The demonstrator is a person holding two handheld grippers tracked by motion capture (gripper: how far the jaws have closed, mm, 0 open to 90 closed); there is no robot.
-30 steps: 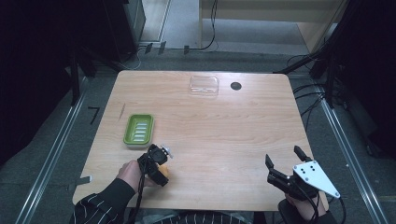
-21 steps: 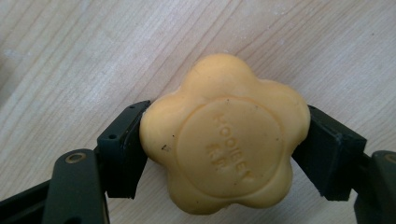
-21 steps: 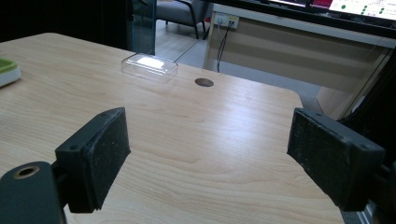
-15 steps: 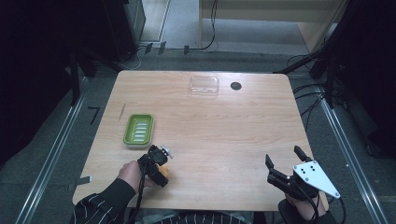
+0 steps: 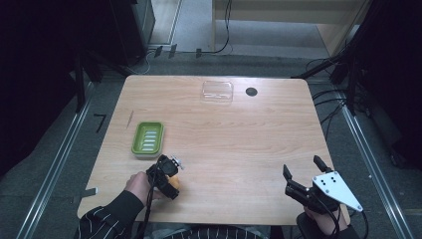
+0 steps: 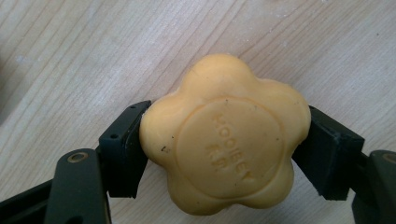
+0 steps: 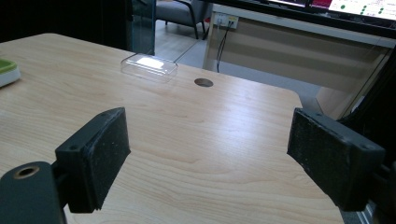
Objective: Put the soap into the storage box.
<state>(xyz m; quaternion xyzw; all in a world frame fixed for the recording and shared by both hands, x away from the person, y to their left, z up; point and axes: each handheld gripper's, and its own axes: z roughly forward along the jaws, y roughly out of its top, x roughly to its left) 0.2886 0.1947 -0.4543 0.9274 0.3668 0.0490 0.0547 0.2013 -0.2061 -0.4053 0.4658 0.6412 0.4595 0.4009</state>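
A yellow flower-shaped soap (image 6: pixel 224 140) lies on the wooden table near its front left, and my left gripper (image 5: pixel 171 181) is shut on it, one black jaw pressing each side. In the high view the soap (image 5: pixel 174 183) peeks out orange beneath the gripper, just in front of a green soap dish (image 5: pixel 148 139). My right gripper (image 5: pixel 303 169) rests at the front right of the table, open, with nothing between its fingers (image 7: pixel 93 158). The green soap dish (image 7: pixel 7 70) shows at the left edge of the right gripper view.
A clear plastic lid or tray (image 5: pixel 217 91) sits at the back middle, beside a dark round hole (image 5: pixel 251 91) in the tabletop. A thin stick (image 5: pixel 131 118) lies near the left edge. Cables run along the floor beyond the table.
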